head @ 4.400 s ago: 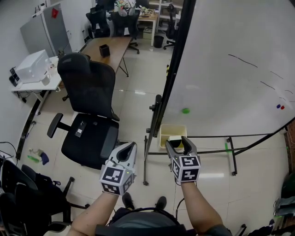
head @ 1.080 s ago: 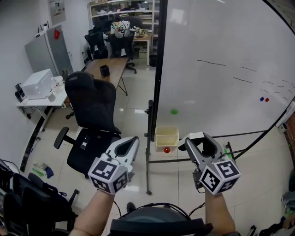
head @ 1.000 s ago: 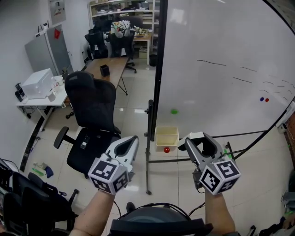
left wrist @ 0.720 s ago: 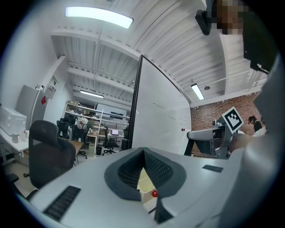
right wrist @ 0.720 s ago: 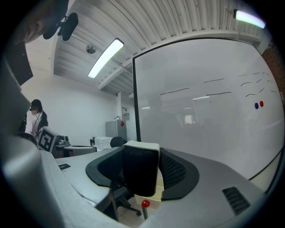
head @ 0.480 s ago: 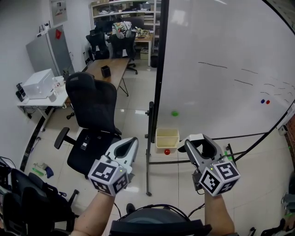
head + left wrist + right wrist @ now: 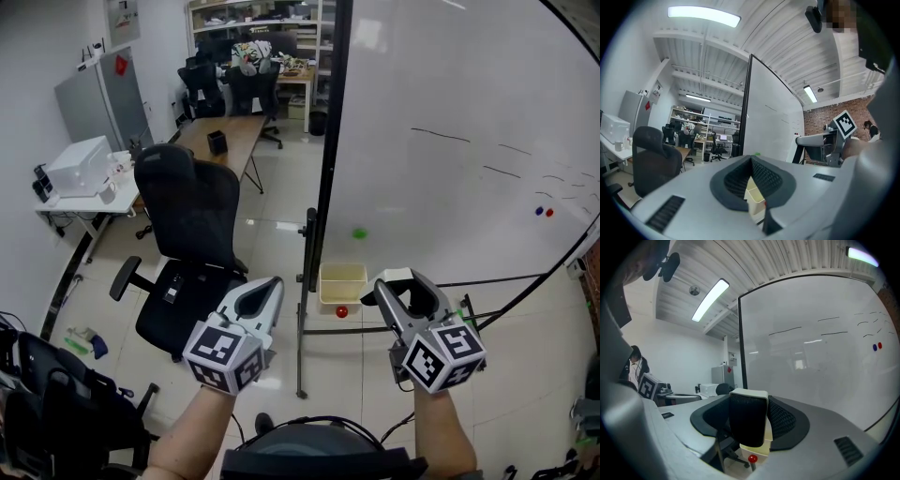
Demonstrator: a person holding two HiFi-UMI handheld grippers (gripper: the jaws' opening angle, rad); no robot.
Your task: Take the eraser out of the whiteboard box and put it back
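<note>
Right gripper (image 7: 408, 292) had the eraser (image 7: 747, 420). Its jaws stood wide and were clamped on the eraser's two sides. The dark felt face was turned back toward that gripper's camera, with the pale edge on top. So the eraser was out of the box (image 7: 342, 279), up in the air and carried level. In the head view it sat just right of the box, in front of the lower edge of the whiteboard (image 7: 450, 122).

From the right gripper view the box peeked out behind and below the eraser, with a red ball (image 7: 341, 311) showing just under the box. The box itself was cream-coloured and open on top. It sat at the foot of the board beside the dark upright of the frame.

Over to the left gripper (image 7: 266, 292): its jaws were together at the tips, with nothing between them. Only the box was visible through the loop behind the tips. The gripper was held level on the near side of the upright, apart from the box, with the black chair (image 7: 192, 216) off to its left.

On the board there were a few thin dark strokes, and a green dot (image 7: 360, 233) sat low down, above the box.
</note>
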